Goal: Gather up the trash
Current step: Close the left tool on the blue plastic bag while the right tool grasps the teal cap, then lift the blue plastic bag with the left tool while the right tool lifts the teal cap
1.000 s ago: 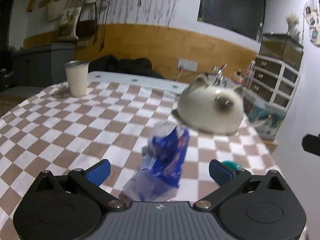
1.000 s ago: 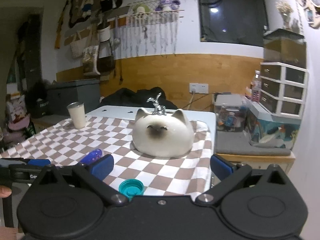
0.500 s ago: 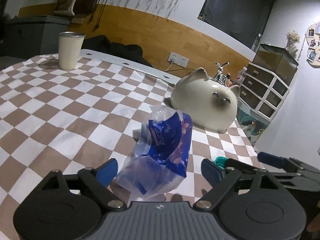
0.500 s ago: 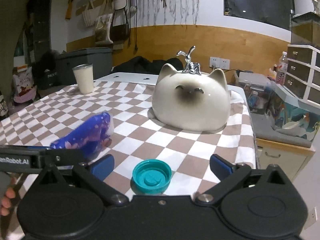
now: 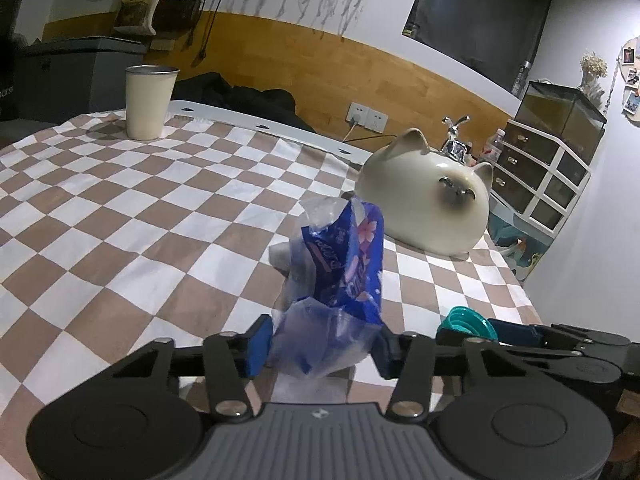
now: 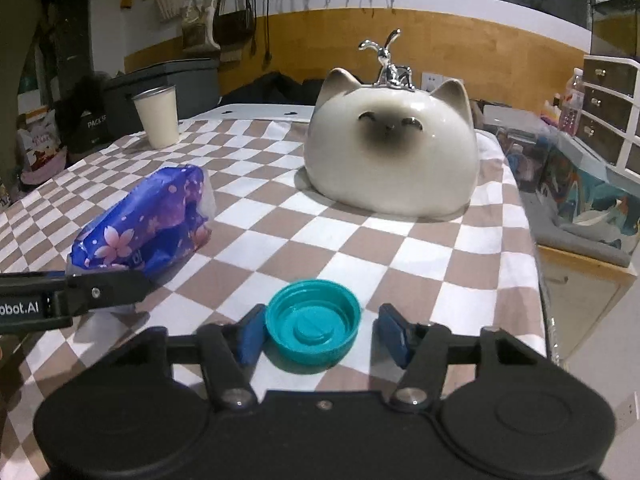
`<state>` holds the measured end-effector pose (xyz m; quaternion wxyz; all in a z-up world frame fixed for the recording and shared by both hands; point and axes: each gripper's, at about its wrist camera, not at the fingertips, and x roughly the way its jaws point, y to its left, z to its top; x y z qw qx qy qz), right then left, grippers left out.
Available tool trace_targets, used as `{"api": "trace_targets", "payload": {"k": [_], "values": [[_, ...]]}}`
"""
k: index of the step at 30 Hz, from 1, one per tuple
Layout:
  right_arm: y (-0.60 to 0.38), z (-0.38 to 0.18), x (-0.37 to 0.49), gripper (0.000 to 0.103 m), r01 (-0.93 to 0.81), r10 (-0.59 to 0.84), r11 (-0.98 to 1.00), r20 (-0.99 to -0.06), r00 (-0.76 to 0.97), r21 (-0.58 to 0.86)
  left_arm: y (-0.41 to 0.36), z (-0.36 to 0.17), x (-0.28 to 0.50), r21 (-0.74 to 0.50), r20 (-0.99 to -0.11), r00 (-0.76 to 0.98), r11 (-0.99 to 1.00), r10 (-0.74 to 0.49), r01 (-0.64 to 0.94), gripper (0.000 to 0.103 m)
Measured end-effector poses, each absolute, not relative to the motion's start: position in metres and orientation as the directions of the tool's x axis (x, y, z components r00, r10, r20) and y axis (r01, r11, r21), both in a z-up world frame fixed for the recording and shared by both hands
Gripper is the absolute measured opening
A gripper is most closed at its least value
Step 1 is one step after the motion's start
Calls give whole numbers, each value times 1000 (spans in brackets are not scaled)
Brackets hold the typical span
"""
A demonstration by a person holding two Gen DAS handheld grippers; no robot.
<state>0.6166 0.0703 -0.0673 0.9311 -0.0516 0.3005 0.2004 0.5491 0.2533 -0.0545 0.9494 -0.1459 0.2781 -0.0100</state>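
A crumpled blue plastic wrapper (image 5: 344, 264) with pink flowers lies on the checked tablecloth (image 5: 120, 208). My left gripper (image 5: 322, 344) is closing on its near end, and both blue pads touch and squeeze the plastic. The right wrist view shows the same wrapper (image 6: 148, 220) with one of the left gripper's fingers (image 6: 104, 288) against it. A teal bottle cap (image 6: 312, 326) lies open side up between the jaws of my right gripper (image 6: 320, 336), which is closing. Its left pad is at the cap's rim, and a gap remains at the right pad.
A cream cat-shaped ceramic (image 6: 392, 160) sits behind the cap and wrapper. A cream cup (image 5: 146, 100) stands at the far left of the table. The table's right edge (image 6: 536, 264) drops off close to the cap, with drawers and boxes beyond.
Both grippers have come down and forward and narrowed their jaws. The left now pinches the wrapper's near end. The right has moved up so the cap lies between its pads.
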Motion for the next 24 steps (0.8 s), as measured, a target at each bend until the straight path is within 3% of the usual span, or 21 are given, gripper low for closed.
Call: {"api": "trace_targets", "payload": {"k": [1,9,24], "values": [[71,-67,616,50,-407,342,913,-578,741,19,253,-54,549,-279,-524,846,958,-97,-63,45],[73,-67,605,50,-416,336,909,-579,743,-6,248,-56,544,-245,-533,841,968,-90,-52,33],[59,-66,554,50,-411,338,912,-577,744,5,229,-52,486,-191,-542,839,979,-47,-68,32]]}}
